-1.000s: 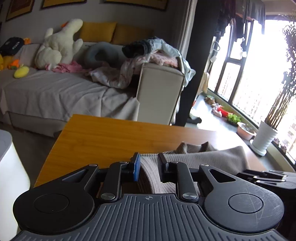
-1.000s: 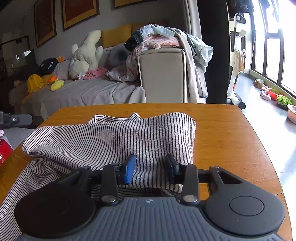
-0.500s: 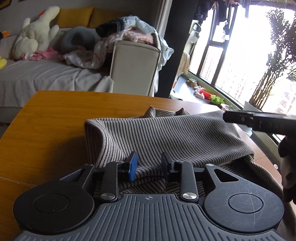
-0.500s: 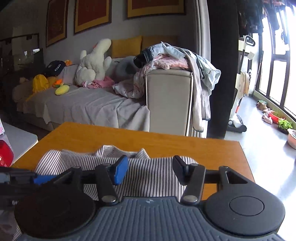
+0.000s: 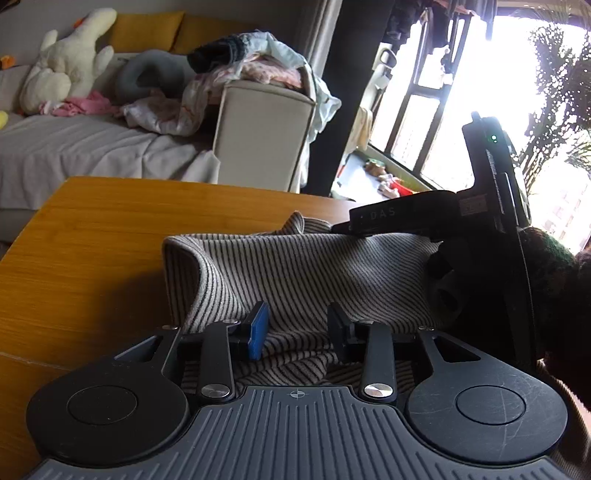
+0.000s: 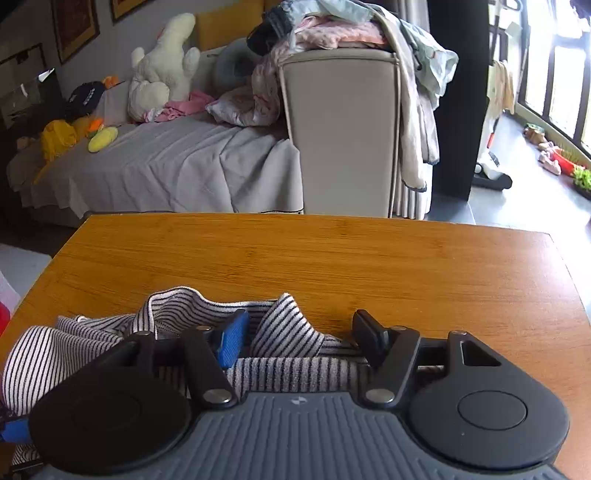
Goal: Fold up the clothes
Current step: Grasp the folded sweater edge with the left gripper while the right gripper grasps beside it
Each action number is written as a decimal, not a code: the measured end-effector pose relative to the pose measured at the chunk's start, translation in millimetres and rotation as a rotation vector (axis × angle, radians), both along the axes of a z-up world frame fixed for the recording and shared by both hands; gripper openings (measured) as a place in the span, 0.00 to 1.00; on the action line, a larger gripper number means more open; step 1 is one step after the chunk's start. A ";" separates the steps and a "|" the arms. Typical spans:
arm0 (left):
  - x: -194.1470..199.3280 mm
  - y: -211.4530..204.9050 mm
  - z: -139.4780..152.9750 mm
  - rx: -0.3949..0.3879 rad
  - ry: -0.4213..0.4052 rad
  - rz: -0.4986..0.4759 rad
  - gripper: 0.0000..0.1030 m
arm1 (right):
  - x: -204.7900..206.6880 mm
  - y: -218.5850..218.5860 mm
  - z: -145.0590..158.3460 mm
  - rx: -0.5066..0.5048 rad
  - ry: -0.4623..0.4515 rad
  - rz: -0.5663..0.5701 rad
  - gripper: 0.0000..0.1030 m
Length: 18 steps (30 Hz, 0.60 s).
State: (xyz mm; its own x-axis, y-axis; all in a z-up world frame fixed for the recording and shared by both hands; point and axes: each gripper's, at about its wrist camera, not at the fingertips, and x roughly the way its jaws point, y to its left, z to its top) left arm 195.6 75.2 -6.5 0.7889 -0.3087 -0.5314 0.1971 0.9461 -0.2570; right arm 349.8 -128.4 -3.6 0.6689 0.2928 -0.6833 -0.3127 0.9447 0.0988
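**Striped top lying folded on the bench, both grippers open over it**

A striped knit top is lying bunched and folded over on the wooden bench, its rounded fold edge standing up toward the left side of the left wrist view. The left hand-held gripper is hovering low over the near part of the cloth, its blue-padded finger and its black finger standing apart with striped fabric showing in the gap; nothing is being pinched. To the right in that view, the right hand-held gripper is reaching across the far edge of the top, carried by a dark-gloved hand.

In the right wrist view, the right hand-held gripper is also holding its jaws wide apart. A loose flap of the striped top is poking up between the fingers, nearer the blue pad, and the rest of the garment is spreading away to the left. Bare bench is stretching beyond it.

Behind the bench, a grey-covered sofa is carrying a white plush toy, and a heap of clothes is draping over its beige armrest.
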 end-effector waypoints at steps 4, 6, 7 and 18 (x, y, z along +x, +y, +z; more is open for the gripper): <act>-3.4 0.7 4.1 -0.010 -0.004 0.010 0.50 | -14.8 5.7 9.1 -0.002 -0.059 0.029 0.15; -6.3 7.4 11.2 -0.036 0.004 0.018 0.60 | -38.0 -2.7 34.3 0.054 -0.109 0.054 0.14; -7.8 12.9 16.2 -0.057 0.012 0.022 0.64 | -51.2 -7.7 48.7 0.080 -0.138 0.072 0.14; -50.0 57.7 90.5 -0.115 -0.122 0.072 0.89 | -227.1 -62.0 82.4 0.109 -0.180 0.231 0.13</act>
